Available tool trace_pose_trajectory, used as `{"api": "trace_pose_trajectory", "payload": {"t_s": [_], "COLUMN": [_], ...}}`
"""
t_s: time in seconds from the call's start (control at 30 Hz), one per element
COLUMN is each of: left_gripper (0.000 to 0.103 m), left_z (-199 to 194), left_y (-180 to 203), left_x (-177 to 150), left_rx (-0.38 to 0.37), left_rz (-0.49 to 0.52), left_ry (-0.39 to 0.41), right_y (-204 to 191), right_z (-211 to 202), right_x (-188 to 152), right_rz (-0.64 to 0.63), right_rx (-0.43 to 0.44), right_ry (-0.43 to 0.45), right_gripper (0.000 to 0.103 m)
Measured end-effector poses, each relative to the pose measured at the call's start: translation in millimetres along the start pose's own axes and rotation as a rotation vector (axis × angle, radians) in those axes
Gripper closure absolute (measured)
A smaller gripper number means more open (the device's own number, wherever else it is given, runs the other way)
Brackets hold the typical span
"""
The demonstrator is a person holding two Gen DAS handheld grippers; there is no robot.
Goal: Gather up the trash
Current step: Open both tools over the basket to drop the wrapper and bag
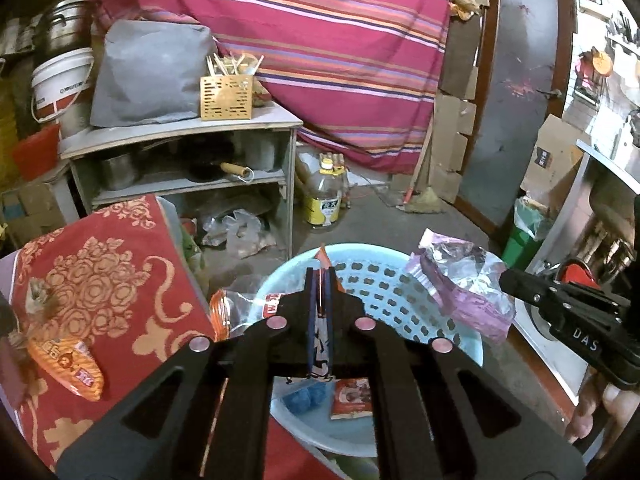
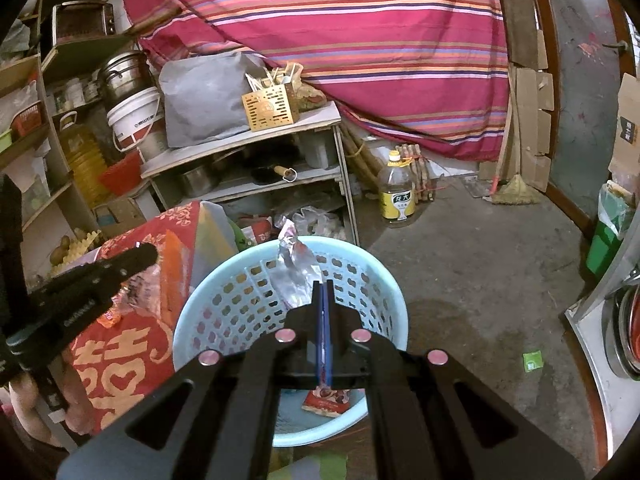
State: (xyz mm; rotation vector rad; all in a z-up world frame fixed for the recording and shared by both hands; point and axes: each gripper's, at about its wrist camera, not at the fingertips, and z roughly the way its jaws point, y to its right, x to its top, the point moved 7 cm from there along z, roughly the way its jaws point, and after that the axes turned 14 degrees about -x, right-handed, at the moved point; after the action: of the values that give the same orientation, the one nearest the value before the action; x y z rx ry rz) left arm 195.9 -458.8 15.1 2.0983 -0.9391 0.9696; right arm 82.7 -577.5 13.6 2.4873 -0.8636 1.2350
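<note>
A light blue perforated basket (image 1: 400,292) stands on the floor; it also shows in the right wrist view (image 2: 224,308). My left gripper (image 1: 320,276) is shut on an orange snack wrapper (image 1: 322,258) above the basket. My right gripper (image 2: 323,286) is shut on a crumpled silver and pink foil wrapper (image 2: 294,268) over the basket; the wrapper also shows in the left wrist view (image 1: 460,284). A red packet (image 1: 352,398) and a blue scrap (image 1: 304,396) lie inside the basket. Another orange wrapper (image 1: 68,368) lies on the red patterned cloth (image 1: 104,280).
A grey shelf unit (image 1: 180,152) with a cutlery holder (image 1: 226,98) stands behind. An oil bottle (image 1: 325,196) and broom (image 1: 424,200) are on the concrete floor. A green bin (image 2: 608,236) is at right. A small green scrap (image 2: 533,360) lies on the floor.
</note>
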Motion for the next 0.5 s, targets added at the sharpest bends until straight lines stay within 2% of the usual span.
{"api": "trace_pose_trajectory", "payload": {"t_s": [0.2,0.27,0.43,0.5], "left_gripper": [0.083,0.074,0.066,0.06], "left_z": [4.4,2.5,-6.3,-14.7], "left_y": [0.2,-2.3,-9.2,-12.6], "left_x": [-5.8,-7.1,-8.8,-9.0], "left_rx": [-0.001,0.006,0.017,0.035], "left_rz": [0.008,0.006,-0.002,0.002], "left_ry": [-0.029,-0.026,-0.016,-0.006], "right_y": [-4.3,-5.7,-10.7,-14.0], "right_z": [4.3,5.1,6.0,7.3], "right_x": [-2.3,-3.1,-4.2,-5.1], "right_rz": [-0.003,-0.002,-0.009,-0.014], "right_rx": [0.002,0.003,0.005,0.006], "right_ry": [-0.007,-0.01,-0.015,-0.02], "right_gripper": [0.103,0.103,0.103,0.103]}}
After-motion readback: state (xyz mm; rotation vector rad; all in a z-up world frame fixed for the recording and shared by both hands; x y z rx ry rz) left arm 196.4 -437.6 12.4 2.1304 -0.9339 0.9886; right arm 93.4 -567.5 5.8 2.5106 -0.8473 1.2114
